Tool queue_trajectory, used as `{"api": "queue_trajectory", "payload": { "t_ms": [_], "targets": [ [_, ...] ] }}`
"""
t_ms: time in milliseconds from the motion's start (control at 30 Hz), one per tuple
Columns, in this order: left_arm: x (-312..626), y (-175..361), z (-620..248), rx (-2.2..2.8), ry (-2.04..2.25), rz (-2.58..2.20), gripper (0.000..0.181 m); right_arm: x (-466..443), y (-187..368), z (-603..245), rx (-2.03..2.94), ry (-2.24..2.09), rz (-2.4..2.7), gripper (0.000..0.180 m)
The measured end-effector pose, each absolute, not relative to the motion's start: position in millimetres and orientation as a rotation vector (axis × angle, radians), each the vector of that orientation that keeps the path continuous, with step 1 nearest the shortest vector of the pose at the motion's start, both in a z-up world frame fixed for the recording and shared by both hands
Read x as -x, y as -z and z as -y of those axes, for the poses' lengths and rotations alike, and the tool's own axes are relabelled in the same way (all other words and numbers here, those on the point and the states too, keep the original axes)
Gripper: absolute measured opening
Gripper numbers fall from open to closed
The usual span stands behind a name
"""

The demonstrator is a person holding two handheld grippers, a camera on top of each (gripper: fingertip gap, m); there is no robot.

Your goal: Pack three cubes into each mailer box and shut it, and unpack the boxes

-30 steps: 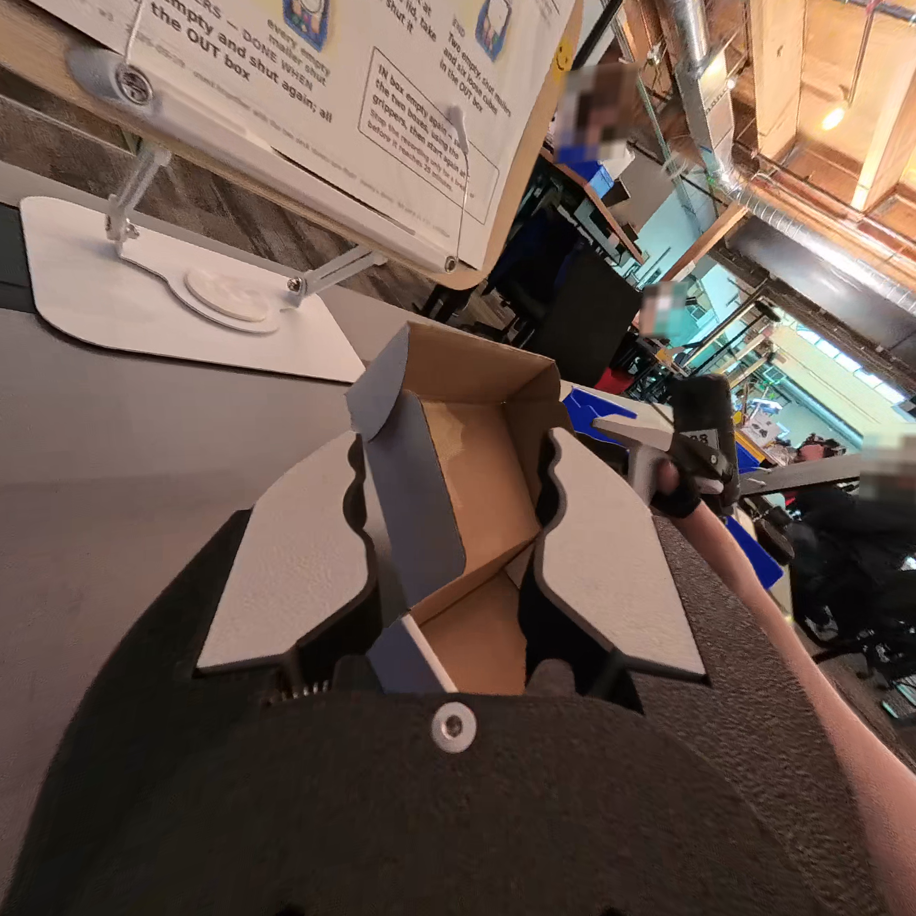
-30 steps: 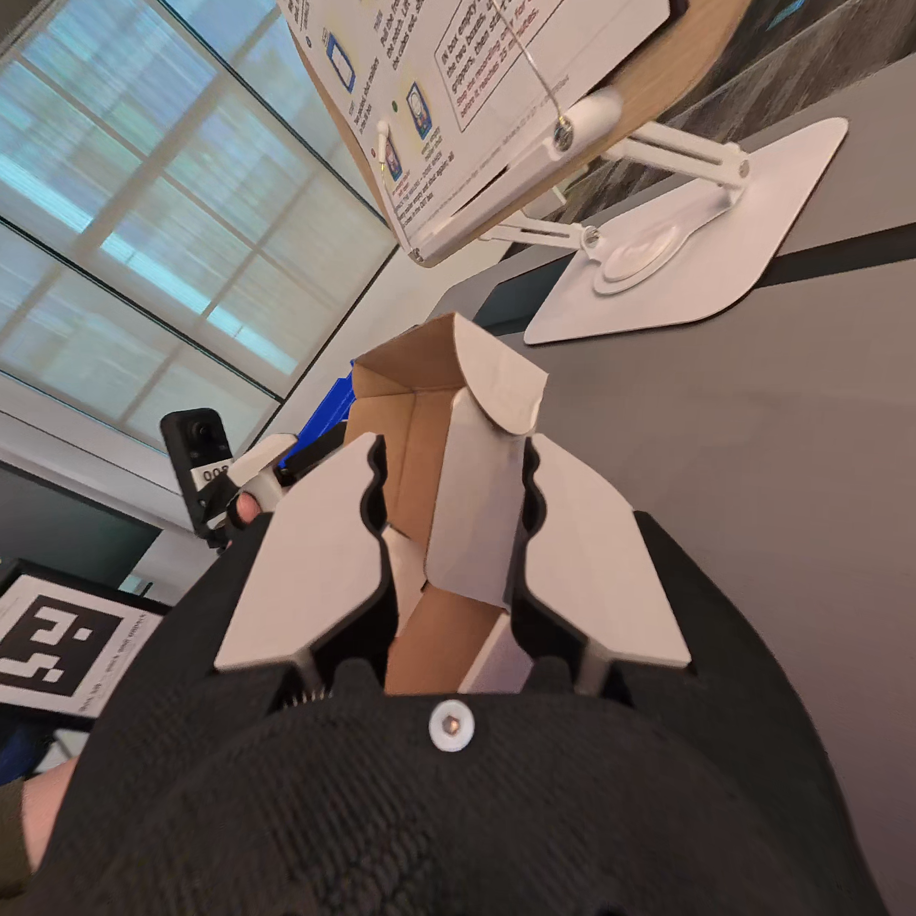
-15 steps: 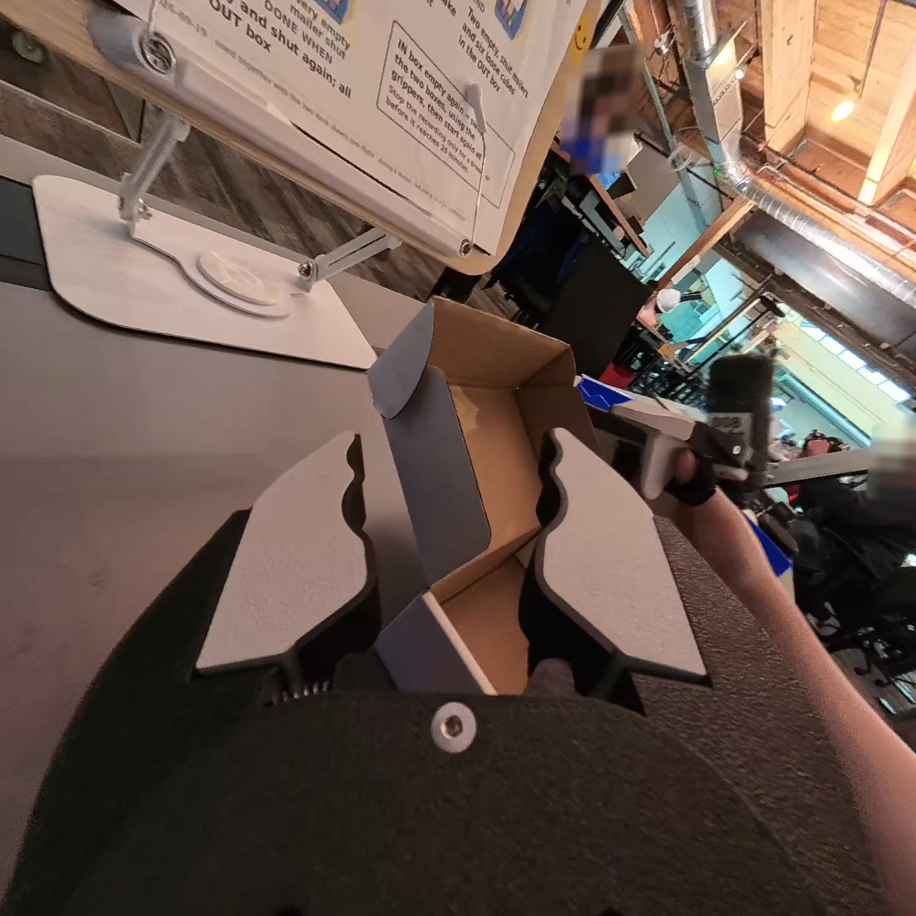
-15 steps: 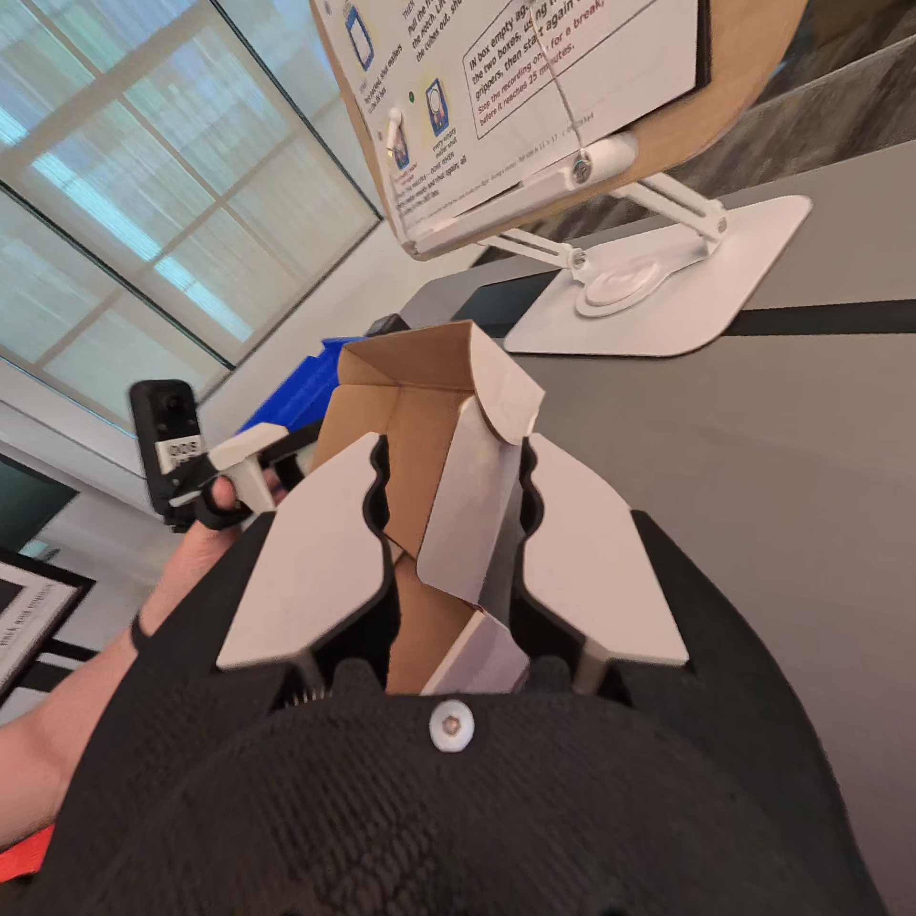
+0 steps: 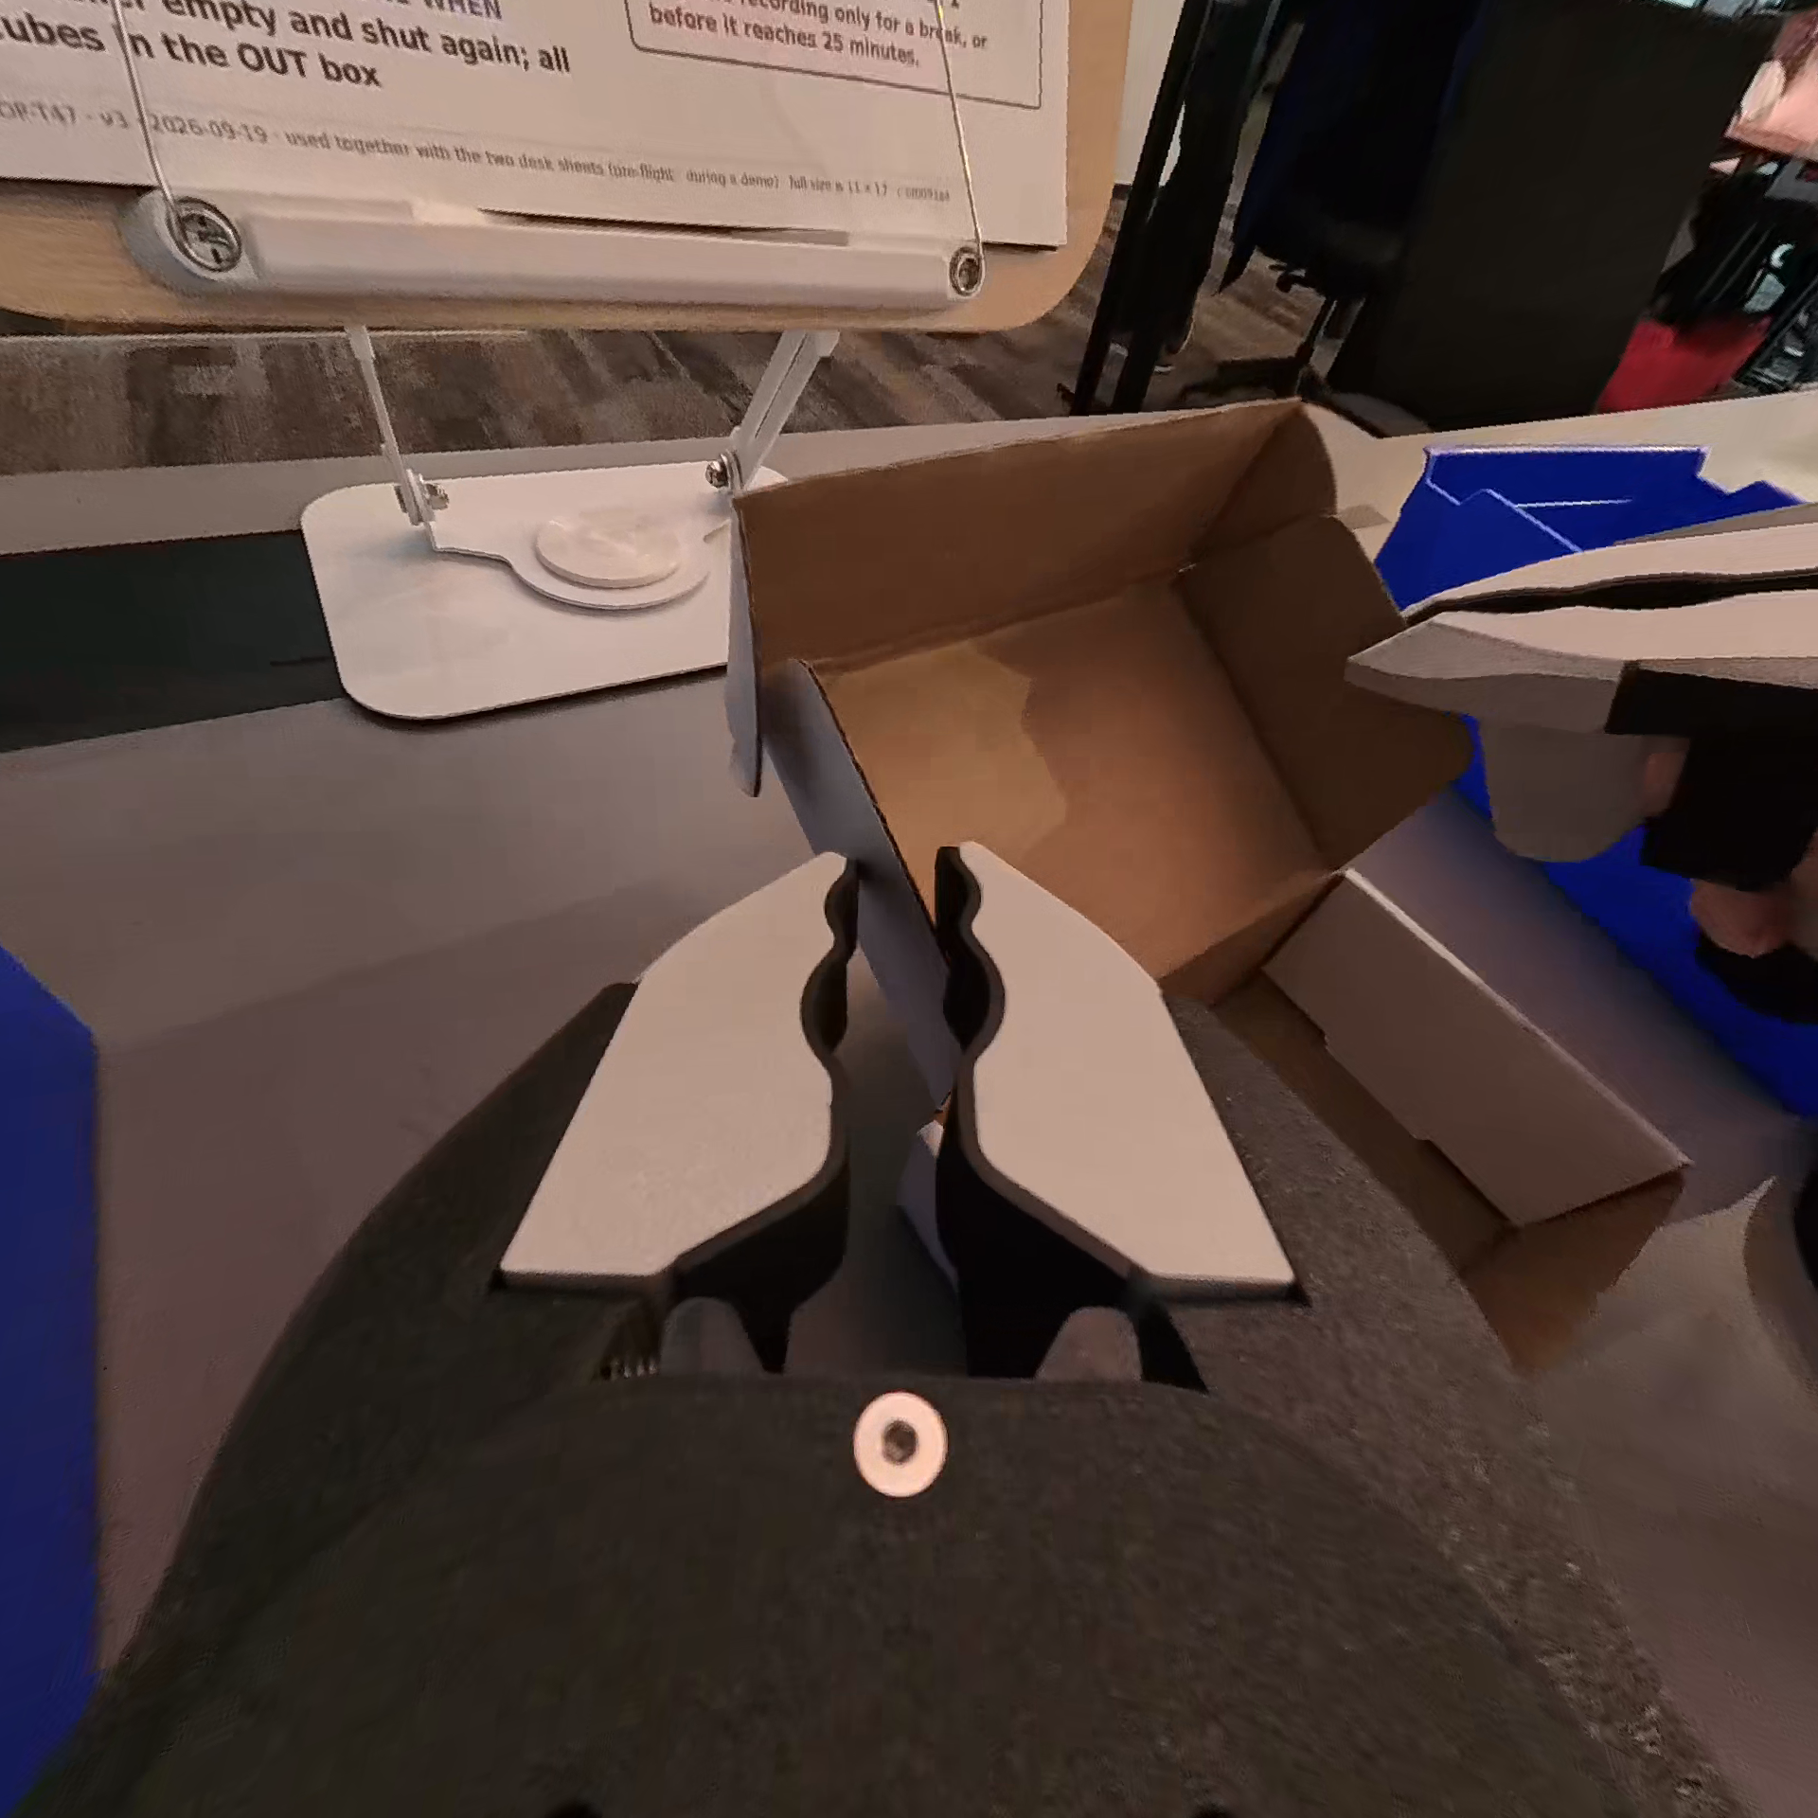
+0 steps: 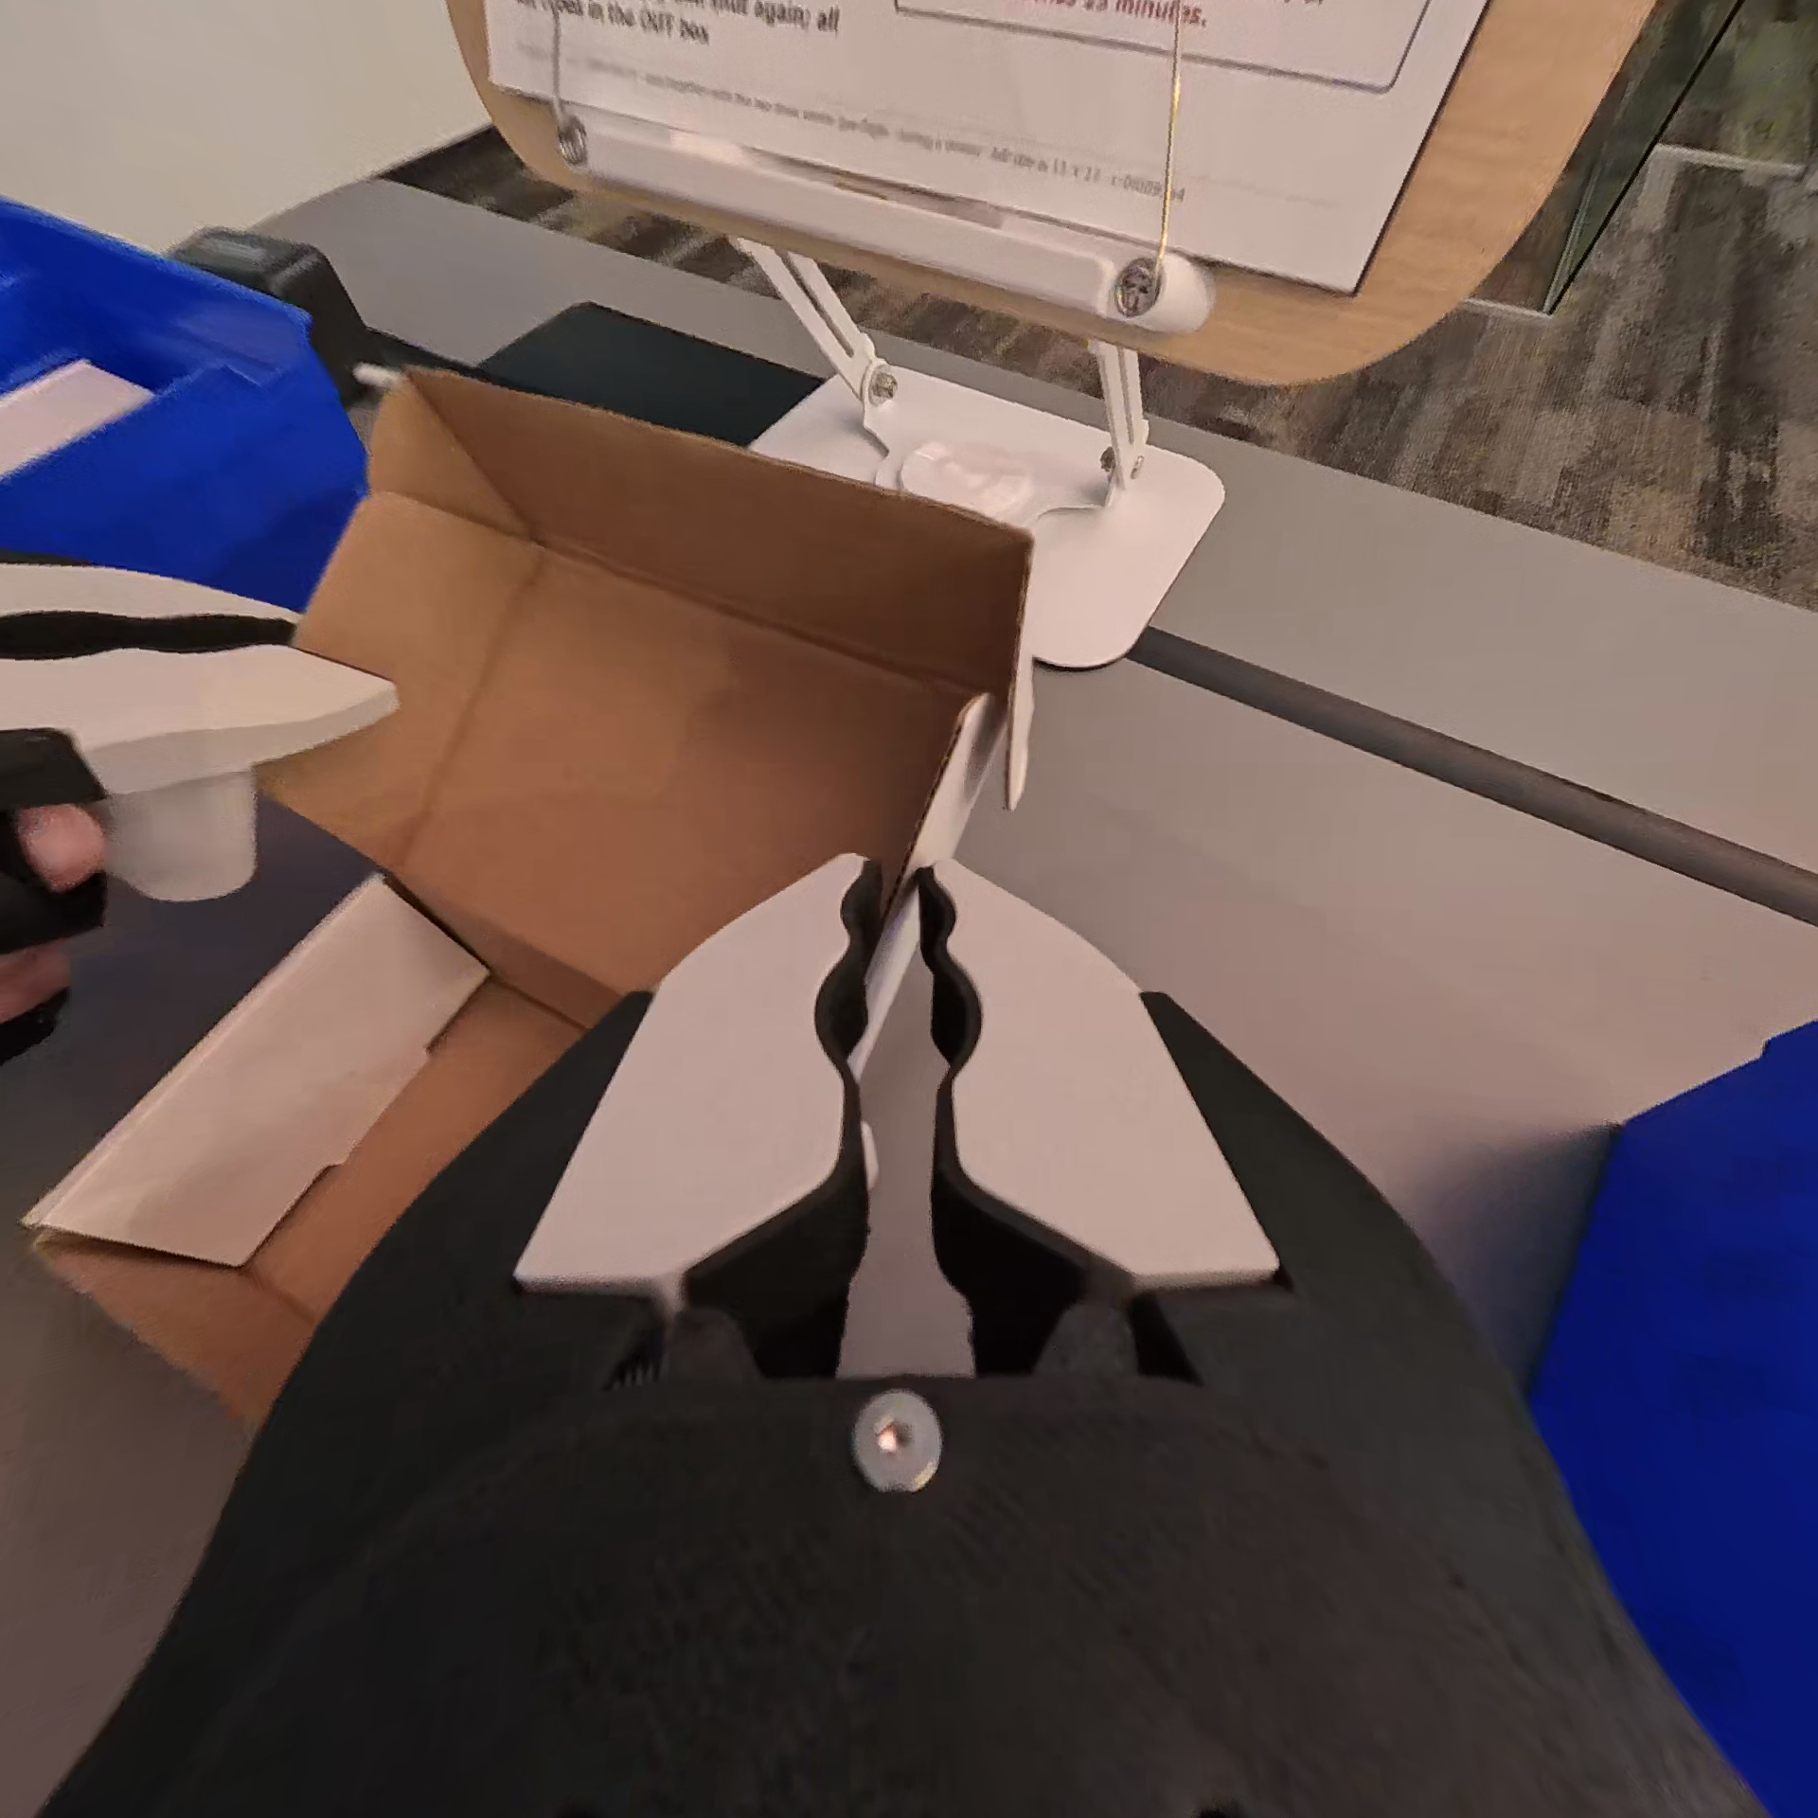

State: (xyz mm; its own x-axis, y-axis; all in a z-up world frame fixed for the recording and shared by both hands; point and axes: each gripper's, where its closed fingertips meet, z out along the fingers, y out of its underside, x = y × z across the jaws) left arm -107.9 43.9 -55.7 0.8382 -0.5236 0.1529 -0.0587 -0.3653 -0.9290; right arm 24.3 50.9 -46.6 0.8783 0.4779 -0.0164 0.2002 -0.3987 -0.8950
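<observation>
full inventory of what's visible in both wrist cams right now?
mailer box: 1, white outside, brown inside, open and empty, centre of table, lid flap towards the cameras
table: 1, grey
blue bins: at least 2, one on each side of the box
document stand: 1, white base, wooden board holding a printed sheet, behind the box
cubes: none in view
left gripper: 1, white fingers on black body, shut on the box's left side wall
right gripper: 1, same build, shut on the box's right side wall

Both wrist views close, facing opposite sides of shared mailer box (image 5: 1082,748)
</observation>
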Motion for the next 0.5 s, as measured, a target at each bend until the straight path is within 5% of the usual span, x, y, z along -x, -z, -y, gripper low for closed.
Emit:
{"api": "queue_trajectory", "payload": {
  "t_ms": [33, 500],
  "targets": [
    [109, 55, -45, 1.897, 0.516, -0.435, 0.014, -23, 43, -49, 1.971, -0.341, 0.481, 0.009],
    [102, 56, -18, 1.876, 0.524, -0.504, 0.021, -9, 53, 1, 1.901, -0.407, 0.514, 0.018]
  ]
}}
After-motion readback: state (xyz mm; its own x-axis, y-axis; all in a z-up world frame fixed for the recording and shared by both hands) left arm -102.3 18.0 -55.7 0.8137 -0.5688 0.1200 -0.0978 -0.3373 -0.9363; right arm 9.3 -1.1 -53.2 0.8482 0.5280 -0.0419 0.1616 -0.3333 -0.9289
